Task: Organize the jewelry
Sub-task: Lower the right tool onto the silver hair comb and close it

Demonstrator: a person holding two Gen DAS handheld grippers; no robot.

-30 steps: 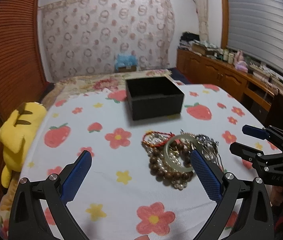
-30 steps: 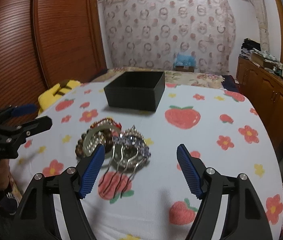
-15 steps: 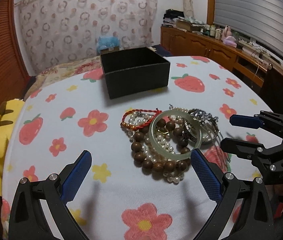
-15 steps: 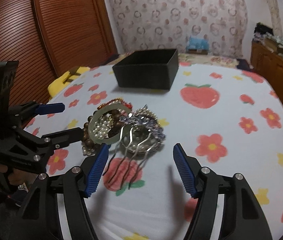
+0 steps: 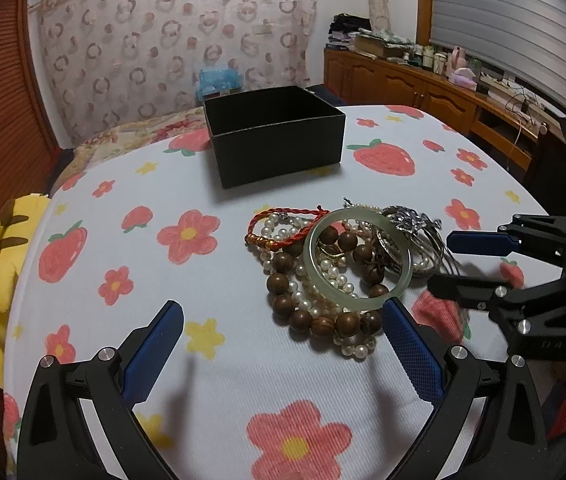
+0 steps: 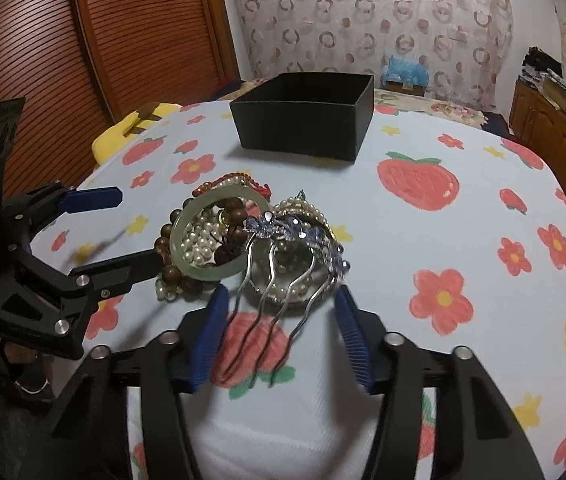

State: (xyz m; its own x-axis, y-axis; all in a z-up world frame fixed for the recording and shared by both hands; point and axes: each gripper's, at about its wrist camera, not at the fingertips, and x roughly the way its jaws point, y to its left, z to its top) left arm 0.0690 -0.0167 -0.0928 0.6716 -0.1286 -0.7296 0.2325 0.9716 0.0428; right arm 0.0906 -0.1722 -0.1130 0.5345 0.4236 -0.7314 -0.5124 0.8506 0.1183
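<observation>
Right tongs (image 6: pixel 279 332) have been brought in around the hair comb (image 6: pixel 283 264) and are closing on its prongs – not clamped yet. Left tongs (image 5: pixel 283 340) are kept wide apart beside the jewelry pile (image 5: pixel 335 272) on the surface (image 5: pixel 243 380); black box (image 5: pixel 275 136) isn't filled – first pickup is probably starting.

Dim indoor light; soft shadows; fisheye-bent edges; perhaps slight blur

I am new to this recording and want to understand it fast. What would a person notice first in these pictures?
First comes the heap of jewelry in the middle of the strawberry-and-flower tablecloth: a pale green bangle lies on wooden beads and pearls, with a silver hair comb beside it. Behind the heap stands an open black box. The right gripper is closing around the comb's prongs, not yet pressing, while the left gripper is open near the beads.
</observation>
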